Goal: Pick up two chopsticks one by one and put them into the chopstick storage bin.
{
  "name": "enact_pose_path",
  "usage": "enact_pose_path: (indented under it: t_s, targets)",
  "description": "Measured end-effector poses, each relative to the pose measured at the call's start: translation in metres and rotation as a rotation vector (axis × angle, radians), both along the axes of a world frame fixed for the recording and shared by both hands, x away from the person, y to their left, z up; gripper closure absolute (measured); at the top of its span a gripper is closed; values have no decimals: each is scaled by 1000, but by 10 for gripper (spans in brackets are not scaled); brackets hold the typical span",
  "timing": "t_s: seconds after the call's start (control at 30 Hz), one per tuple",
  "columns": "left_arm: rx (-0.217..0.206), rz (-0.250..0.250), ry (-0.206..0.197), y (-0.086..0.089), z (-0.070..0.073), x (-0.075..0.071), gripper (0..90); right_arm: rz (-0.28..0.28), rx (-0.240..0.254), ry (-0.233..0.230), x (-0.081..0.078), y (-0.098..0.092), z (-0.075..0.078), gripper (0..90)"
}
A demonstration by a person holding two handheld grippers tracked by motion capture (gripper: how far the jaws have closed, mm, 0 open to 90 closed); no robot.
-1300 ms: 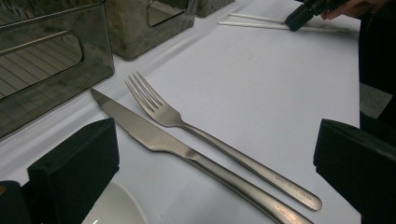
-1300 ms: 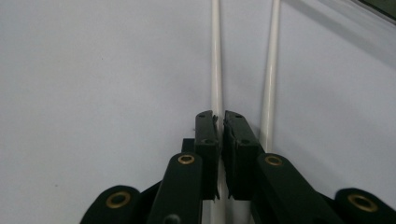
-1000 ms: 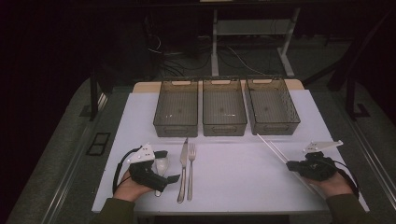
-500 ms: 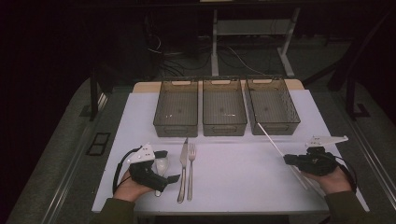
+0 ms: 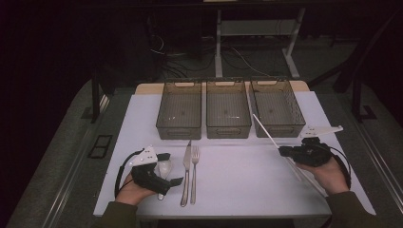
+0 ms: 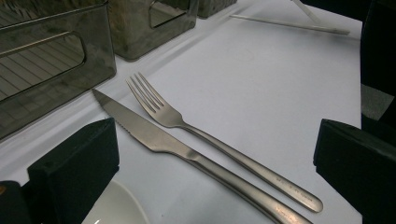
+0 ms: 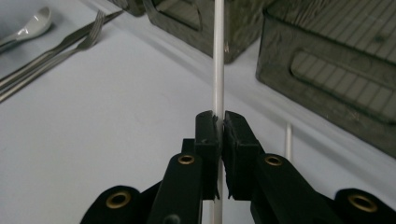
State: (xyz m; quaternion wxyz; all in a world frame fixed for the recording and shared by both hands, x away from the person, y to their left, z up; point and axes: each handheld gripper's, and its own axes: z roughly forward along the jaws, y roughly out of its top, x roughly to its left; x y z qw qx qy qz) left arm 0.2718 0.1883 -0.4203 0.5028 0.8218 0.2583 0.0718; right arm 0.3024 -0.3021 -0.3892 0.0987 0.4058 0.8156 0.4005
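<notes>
My right gripper (image 5: 284,151) has lifted and drifted a little toward the bins since a second ago, carrying a white chopstick (image 5: 264,129) with it; my left gripper (image 5: 167,168) has not moved; in the right gripper view the jaws are pressed together on that chopstick (image 7: 218,60), which runs straight up and away from the pads toward the nearest grey bin (image 7: 327,70); it is thin, round, plain white and unbent, its far end raised off the table; a second white chopstick (image 7: 288,140) lies flat on the white table (image 7: 93,121) just to the right of my jaws; my left gripper's jaws stand wide apart with nothing between them, a knife (image 6: 159,140) and fork (image 6: 196,130) lying side by side just ahead, a white spoon (image 6: 114,207) beneath the left jaw.
</notes>
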Motion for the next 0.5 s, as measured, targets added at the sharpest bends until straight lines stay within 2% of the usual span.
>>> enact_pose_path:
  t_s: [0.3, 0.5]
  targets:
    - [-12, 2, 5, 1, 0, 1, 0, 7, 15, -30, 29, 31, 20, 845]
    - [-14, -1, 4, 0, -1, 1, 0, 20, 16, -30, 45, 53, 29, 845]
